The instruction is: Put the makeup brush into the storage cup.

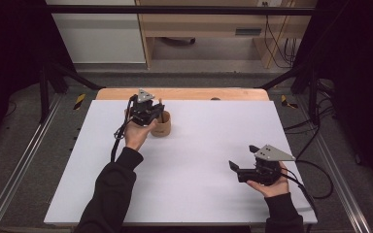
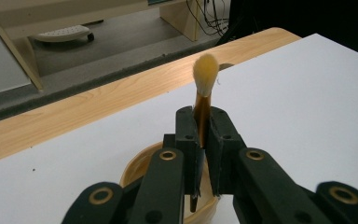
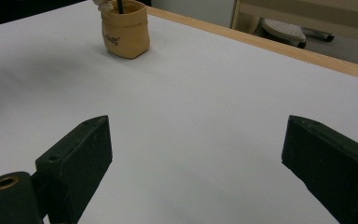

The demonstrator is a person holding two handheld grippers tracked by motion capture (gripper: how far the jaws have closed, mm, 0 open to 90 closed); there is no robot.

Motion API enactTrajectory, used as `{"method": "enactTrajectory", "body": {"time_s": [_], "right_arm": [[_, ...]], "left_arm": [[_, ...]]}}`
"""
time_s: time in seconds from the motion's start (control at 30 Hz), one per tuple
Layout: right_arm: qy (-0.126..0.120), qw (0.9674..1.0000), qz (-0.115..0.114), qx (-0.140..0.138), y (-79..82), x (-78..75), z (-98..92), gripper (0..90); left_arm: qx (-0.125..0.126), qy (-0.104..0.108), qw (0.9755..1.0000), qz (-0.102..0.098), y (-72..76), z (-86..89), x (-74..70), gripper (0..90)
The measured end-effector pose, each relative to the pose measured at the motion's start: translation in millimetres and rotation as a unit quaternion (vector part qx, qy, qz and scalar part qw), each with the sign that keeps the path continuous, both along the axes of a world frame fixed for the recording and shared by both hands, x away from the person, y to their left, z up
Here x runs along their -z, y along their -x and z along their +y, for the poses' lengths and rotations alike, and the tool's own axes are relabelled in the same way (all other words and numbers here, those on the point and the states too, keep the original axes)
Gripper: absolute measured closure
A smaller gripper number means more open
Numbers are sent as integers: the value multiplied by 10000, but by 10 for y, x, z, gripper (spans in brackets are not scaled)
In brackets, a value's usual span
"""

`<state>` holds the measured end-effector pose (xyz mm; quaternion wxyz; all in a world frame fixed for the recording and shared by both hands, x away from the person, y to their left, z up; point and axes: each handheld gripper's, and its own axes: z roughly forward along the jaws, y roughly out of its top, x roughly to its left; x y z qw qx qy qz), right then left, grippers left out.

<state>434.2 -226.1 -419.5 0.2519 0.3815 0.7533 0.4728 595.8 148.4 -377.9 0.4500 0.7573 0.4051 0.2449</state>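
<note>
On table: one brush (image 2: 204,88) | one cup (image 3: 124,33) | two tongs

- On your small tan, rounded holder cup (image 3: 124,33), as the right gripper view shows it, a short line of pale lettering runs across the side wall at a slant; it is too small and blurred to read.
- You have no other lettering, number or sign to read anywhere.
</note>
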Motion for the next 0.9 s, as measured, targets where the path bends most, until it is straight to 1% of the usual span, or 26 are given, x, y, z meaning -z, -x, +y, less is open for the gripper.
{"method": "enactTrajectory", "body": {"time_s": [0.77,0.9], "right_arm": [[16,10000,4,-13,2,6,8,86],[17,10000,4,-15,1,8,10,86]], "left_arm": [[-19,-153,9997,207,-23,-35,84,830],[-12,-124,9997,199,-21,-29,91,828]]}}
